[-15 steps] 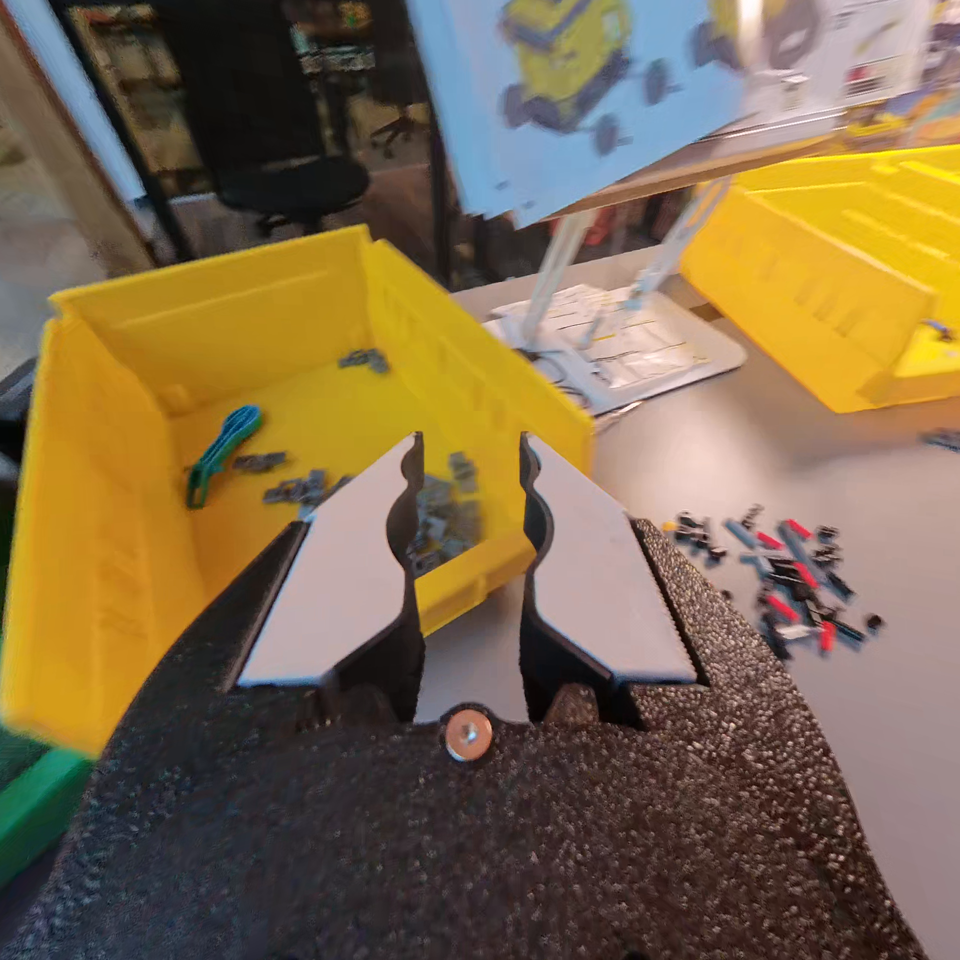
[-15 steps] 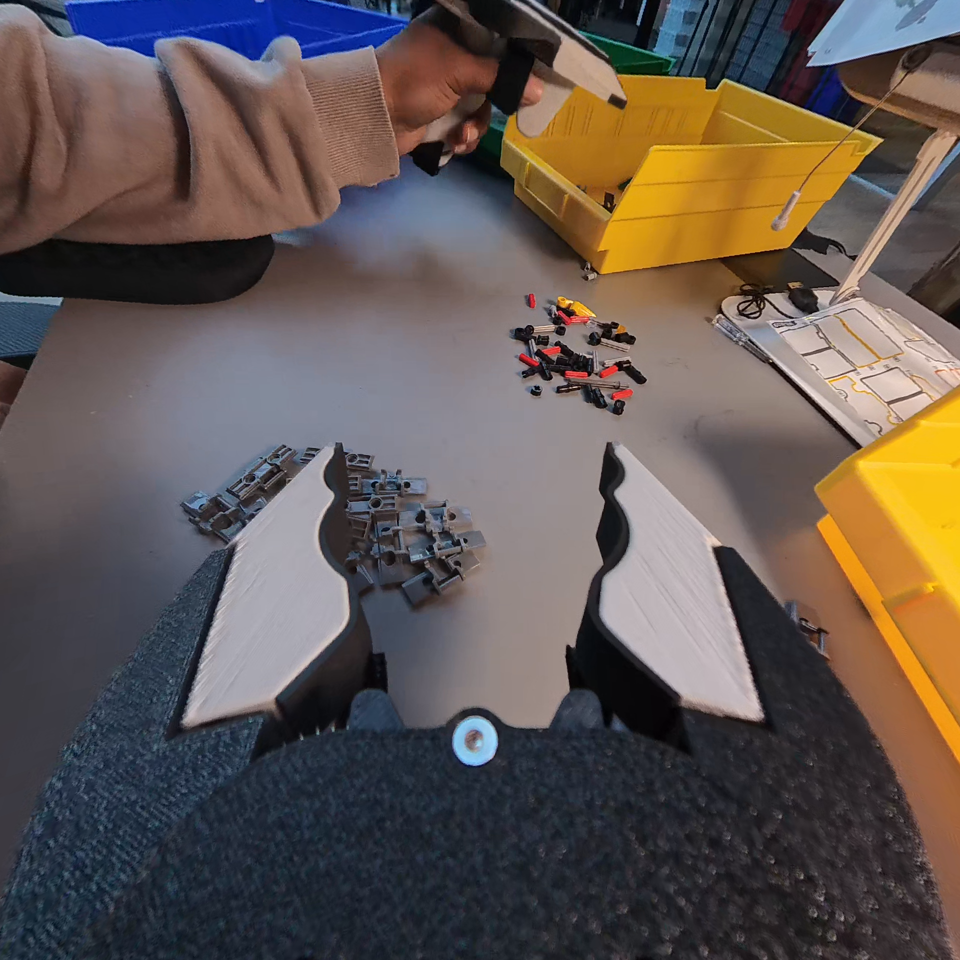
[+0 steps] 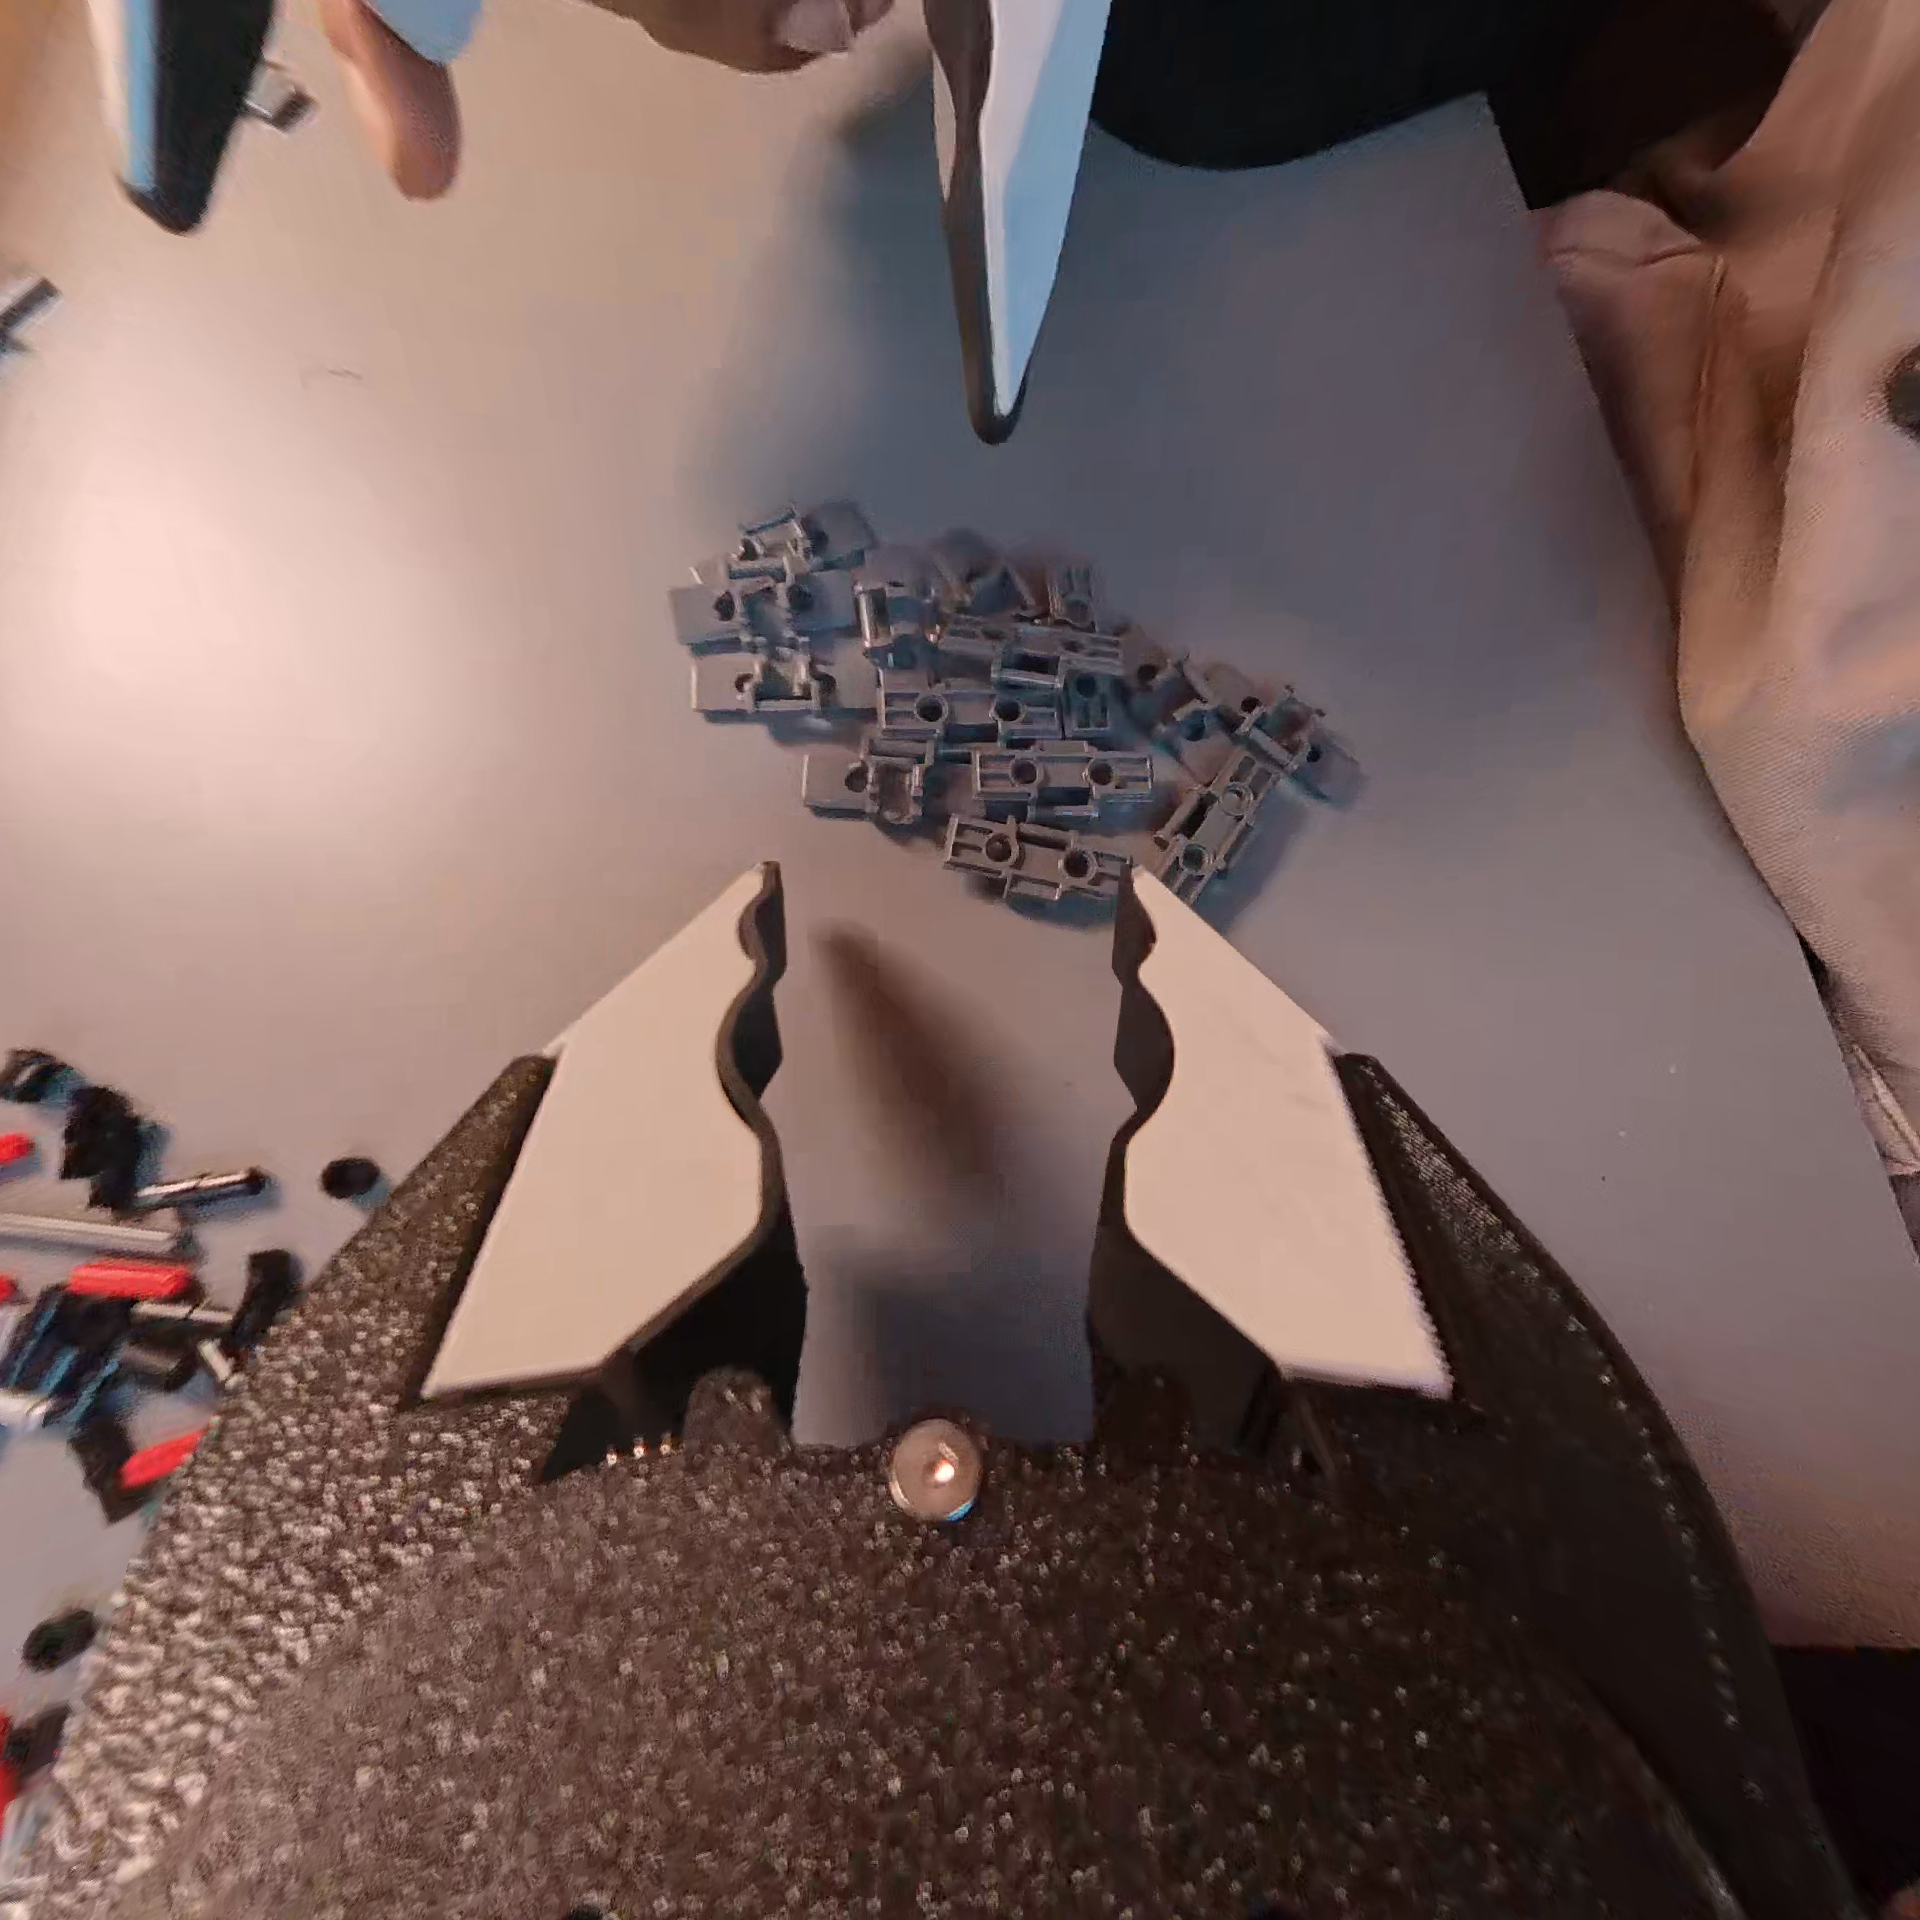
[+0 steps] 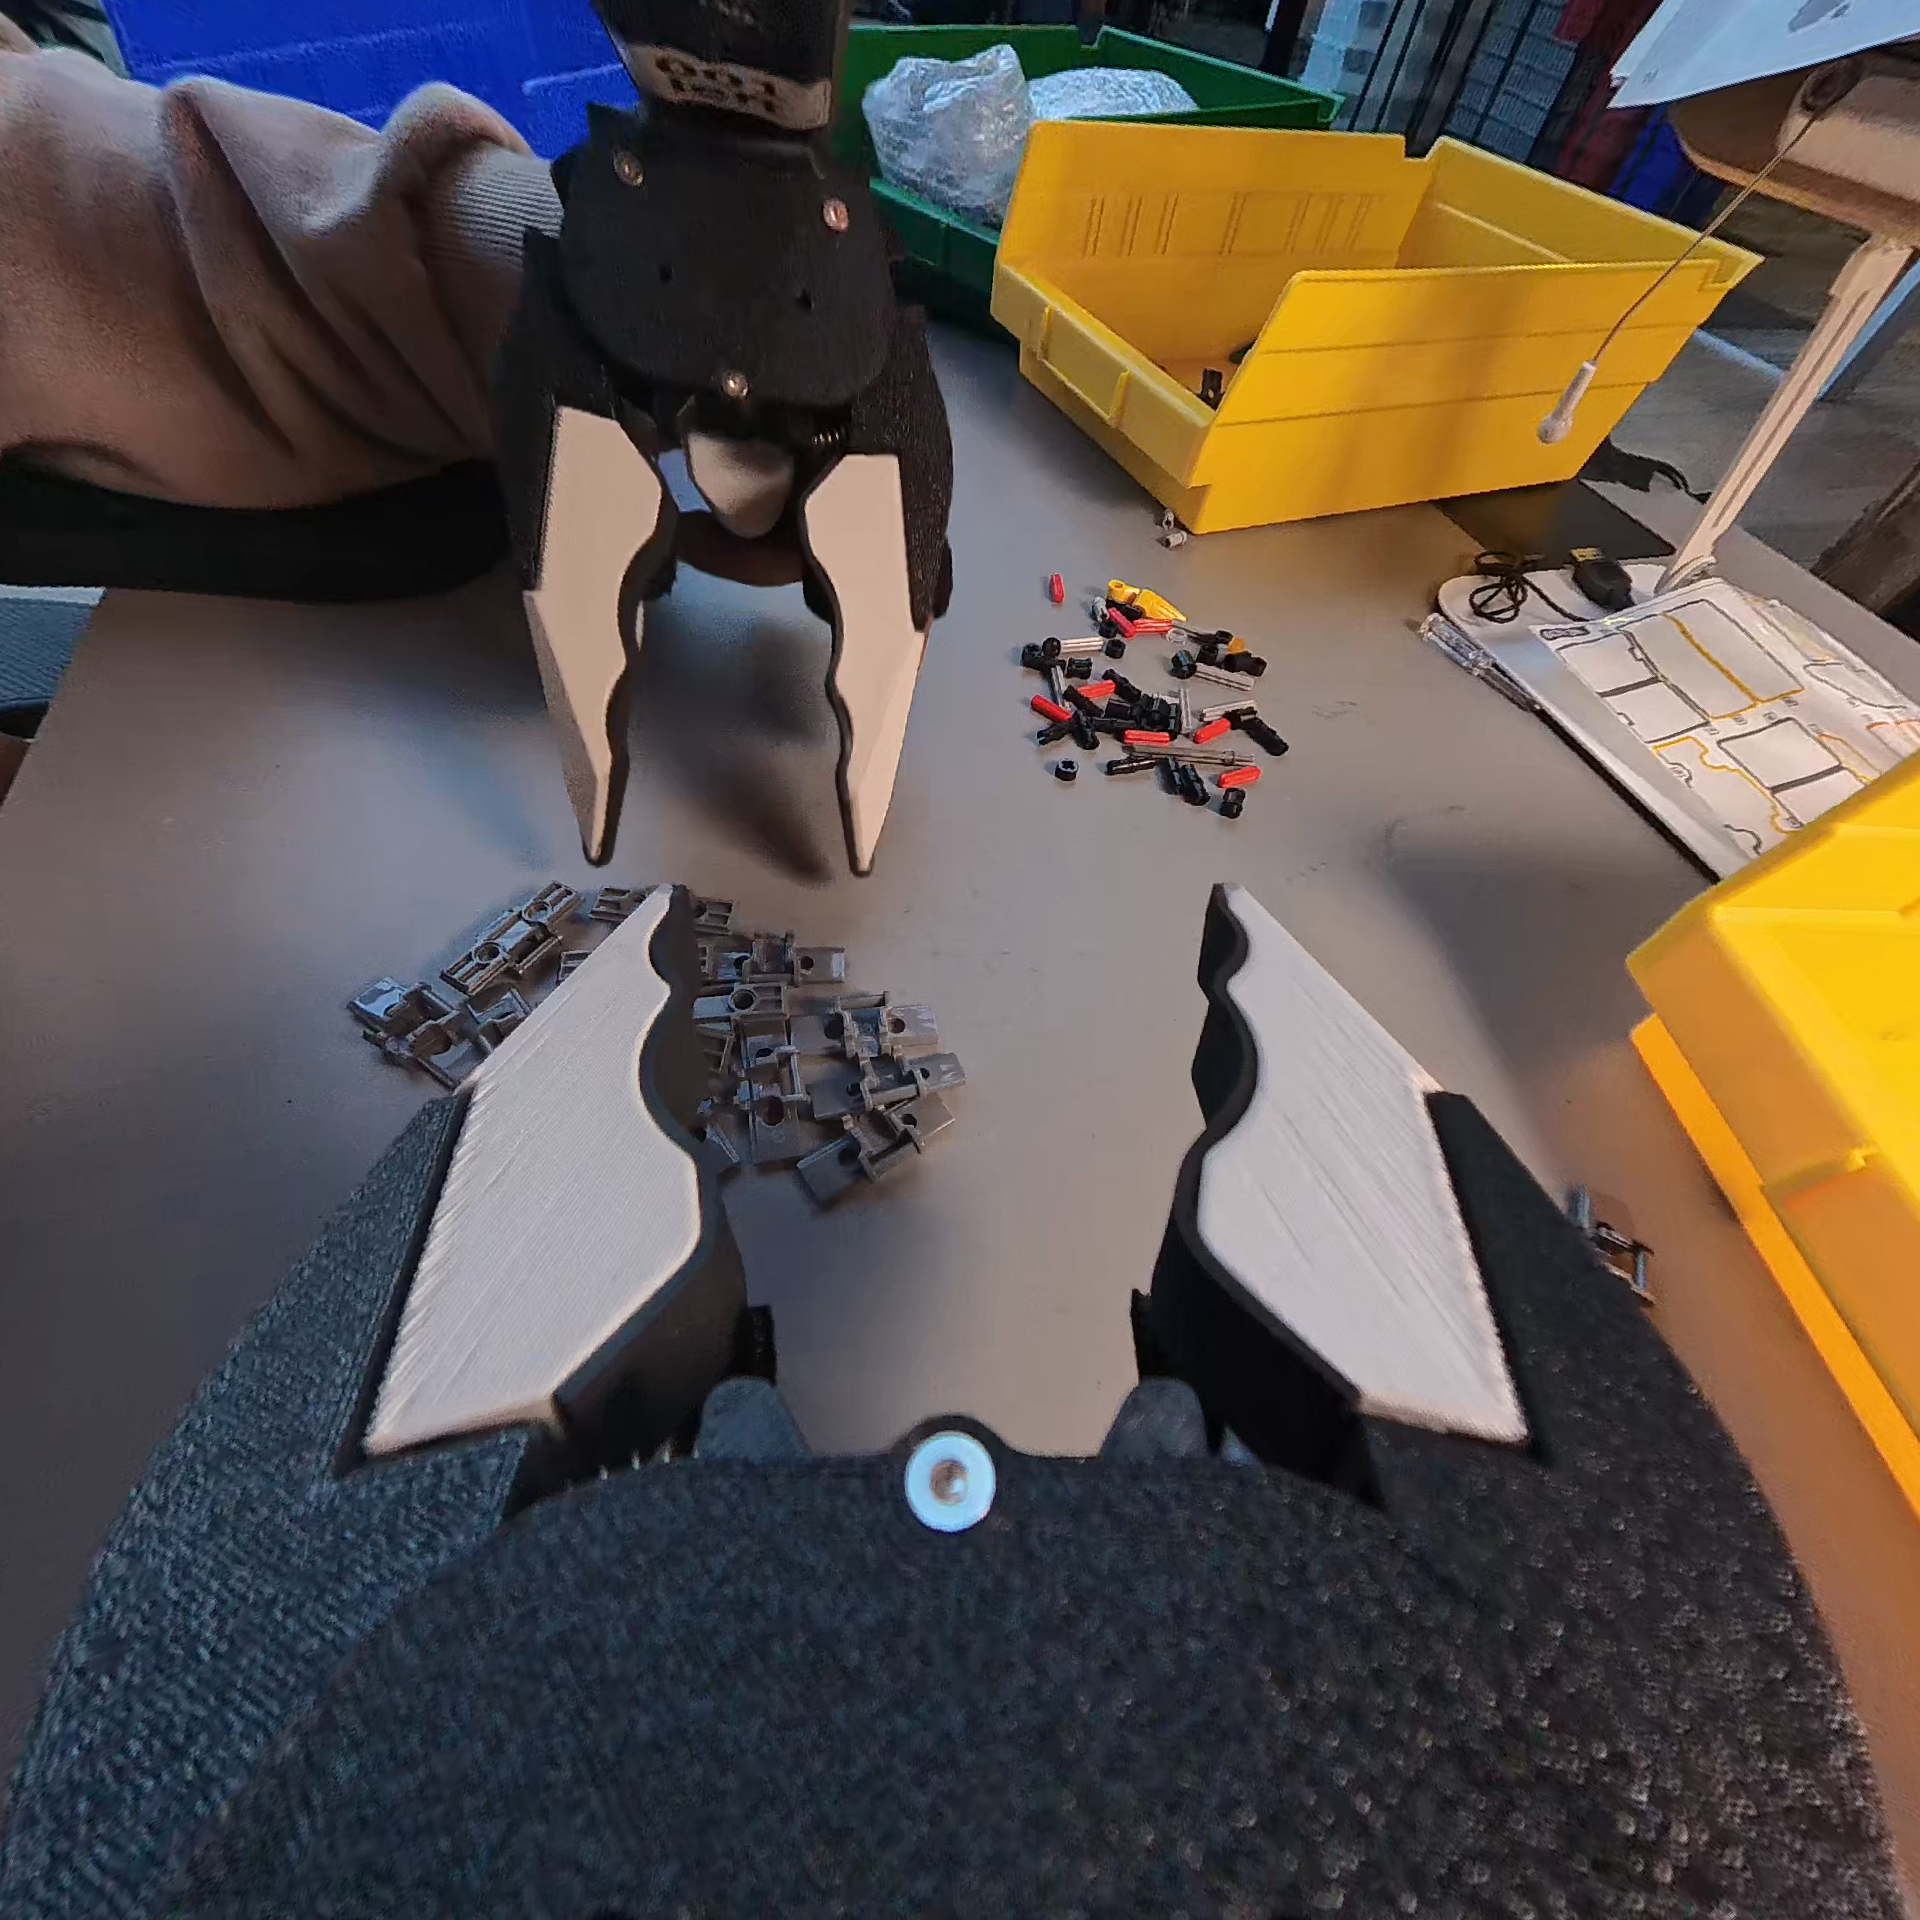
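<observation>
Left wrist view looks almost straight down on a heap of small grey plastic connector pieces lying loose on the grey counter, the heap stretched slantwise from upper left to lower right in this view. Just ahead of the left gripper lies the pile's near edge, a shade toward its right-hand finger; the fingers stand moderately apart with nothing between them. From the far side one finger of the right gripper points down at the same heap, stopping short of it.

Right wrist view shows that the pieces sit under and beside the left finger of the right gripper, whose fingers are spread wide and empty, hovering above the counter. The left gripper hangs tips-down just beyond the heap, apparently a little clear of the surface, though the gap is hard to judge. Both sets of fingers are close to the pieces, from opposite sides.

Further out lie a scatter of black and red pins, a yellow bin, a second yellow bin at the right edge, printed sheets and a beige sleeve
</observation>
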Demonstrator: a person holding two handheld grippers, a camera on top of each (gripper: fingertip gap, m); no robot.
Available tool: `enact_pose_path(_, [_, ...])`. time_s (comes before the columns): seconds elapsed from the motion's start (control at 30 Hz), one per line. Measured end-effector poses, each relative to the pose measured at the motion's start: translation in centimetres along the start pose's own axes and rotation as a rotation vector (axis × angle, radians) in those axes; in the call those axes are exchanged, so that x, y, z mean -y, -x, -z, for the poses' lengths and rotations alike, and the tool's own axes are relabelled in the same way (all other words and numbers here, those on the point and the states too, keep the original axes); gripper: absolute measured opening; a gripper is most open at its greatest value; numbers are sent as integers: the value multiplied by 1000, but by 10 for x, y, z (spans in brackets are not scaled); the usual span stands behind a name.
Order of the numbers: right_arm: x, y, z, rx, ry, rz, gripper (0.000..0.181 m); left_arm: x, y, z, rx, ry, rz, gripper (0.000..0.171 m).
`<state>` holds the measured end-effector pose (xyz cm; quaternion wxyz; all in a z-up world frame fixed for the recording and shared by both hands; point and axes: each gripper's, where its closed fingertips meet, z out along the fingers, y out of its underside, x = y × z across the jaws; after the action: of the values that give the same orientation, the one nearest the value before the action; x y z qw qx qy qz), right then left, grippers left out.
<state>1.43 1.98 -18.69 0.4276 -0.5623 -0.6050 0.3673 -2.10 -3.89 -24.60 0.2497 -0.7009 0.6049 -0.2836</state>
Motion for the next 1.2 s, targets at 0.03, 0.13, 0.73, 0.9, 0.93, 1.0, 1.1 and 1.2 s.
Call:
enact_pose_path(0.03, [0,0,0,0,1,2,94,-1,0,-4,-9,3,1,67])
enact_pose_path(0.13, [0,1,0,1,1,2,95,0,0,-12,-22,1,-30,72])
enact_pose_path(0.73, [-4,2,-3,8,22,5,94,-1,11,-10,62,40,-95,14])
enact_pose_path(0.9, [-5,3,-3,11,28,9,94,0,6,5,23,2,-42,19])
enact_pose_path(0.93, [-5,3,-3,10,29,10,94,-1,5,9,15,4,-29,21])
enact_pose_path(1.0, [-5,4,-3,10,29,11,93,-5,5,14,22,24,-31,5])
enact_pose_path(1.1, [-5,4,-4,11,31,11,94,-8,6,17,31,31,-5,14])
enact_pose_path(1.2, [-6,4,-4,13,36,11,93,-17,1,11,-2,93,43,34])
